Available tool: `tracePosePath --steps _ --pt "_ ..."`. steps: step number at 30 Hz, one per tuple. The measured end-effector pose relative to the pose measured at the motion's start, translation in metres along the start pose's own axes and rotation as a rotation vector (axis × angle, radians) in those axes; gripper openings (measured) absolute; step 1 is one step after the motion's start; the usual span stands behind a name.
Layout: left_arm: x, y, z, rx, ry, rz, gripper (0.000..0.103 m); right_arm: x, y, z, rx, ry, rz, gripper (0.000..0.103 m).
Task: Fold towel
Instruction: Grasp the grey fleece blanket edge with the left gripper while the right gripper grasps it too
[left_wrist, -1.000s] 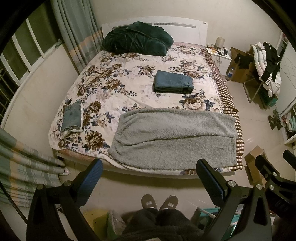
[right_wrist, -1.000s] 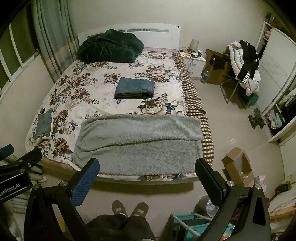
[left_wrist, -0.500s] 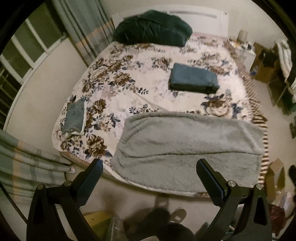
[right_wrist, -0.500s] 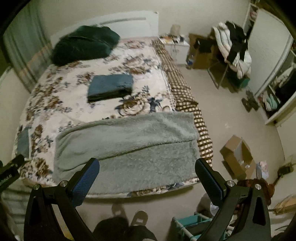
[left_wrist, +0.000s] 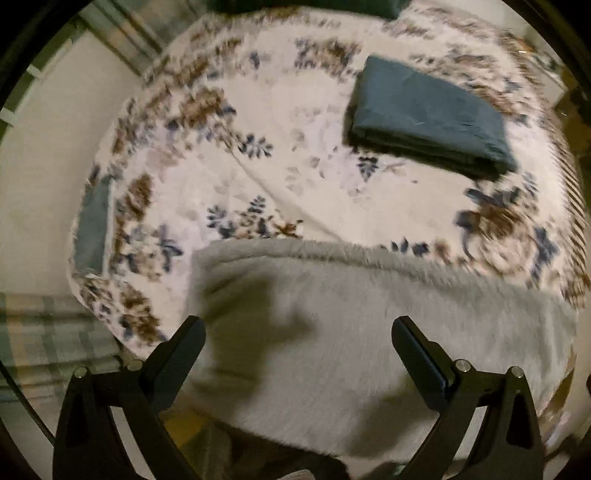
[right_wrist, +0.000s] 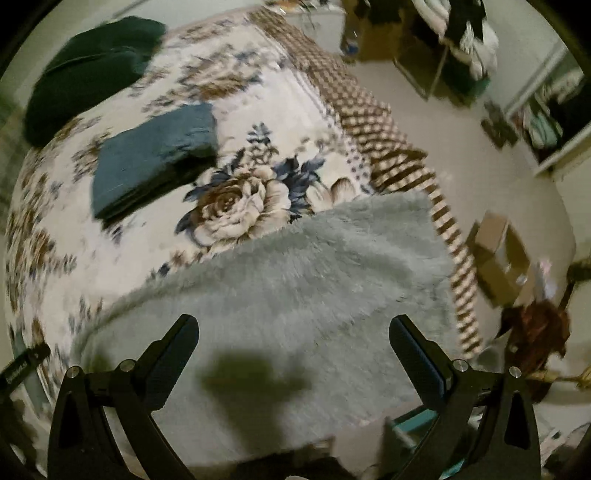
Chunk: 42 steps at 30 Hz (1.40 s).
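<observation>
A fluffy grey towel (left_wrist: 332, 325) lies spread flat across the near end of the floral bed (left_wrist: 280, 147). It fills the lower half of the right wrist view too, as the grey towel (right_wrist: 295, 295). My left gripper (left_wrist: 298, 336) hovers open above the towel's left part, nothing between its fingers. My right gripper (right_wrist: 293, 334) is open above the towel's right part, near the bed's right edge. Each gripper casts a dark shadow on the pile. Both views are motion-blurred.
A folded dark blue cloth (left_wrist: 428, 114) lies mid-bed, the same blue cloth (right_wrist: 155, 158) in the right view. A small grey-blue cloth (left_wrist: 92, 229) sits at the bed's left edge. A dark green duvet (right_wrist: 88, 70) is at the headboard. A cardboard box (right_wrist: 502, 254) stands on the floor right.
Both grippers have moved forward and down from beyond the foot of the bed to just above the grey towel. The left one shifted left, the right one right. Both stayed open.
</observation>
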<state>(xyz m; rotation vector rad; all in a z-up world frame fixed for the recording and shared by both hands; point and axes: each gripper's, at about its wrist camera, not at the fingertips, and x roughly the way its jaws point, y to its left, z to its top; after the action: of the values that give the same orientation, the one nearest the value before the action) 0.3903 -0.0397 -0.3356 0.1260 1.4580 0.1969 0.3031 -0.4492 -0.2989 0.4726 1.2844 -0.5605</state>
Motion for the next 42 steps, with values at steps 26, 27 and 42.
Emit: tracePosePath --steps 26,27,42 --pt "0.159 0.026 0.015 -0.463 0.223 -0.186 0.006 0.298 -0.081 0.068 0.535 0.270 -0.010 0.013" --pt "0.145 0.029 0.002 -0.448 0.189 -0.184 0.005 0.292 -0.082 0.062 0.520 0.251 0.007 0.011" --pt "0.061 0.074 -0.190 -0.368 0.049 -0.222 0.005 0.167 -0.172 -0.080 0.305 0.153 0.128 0.010"
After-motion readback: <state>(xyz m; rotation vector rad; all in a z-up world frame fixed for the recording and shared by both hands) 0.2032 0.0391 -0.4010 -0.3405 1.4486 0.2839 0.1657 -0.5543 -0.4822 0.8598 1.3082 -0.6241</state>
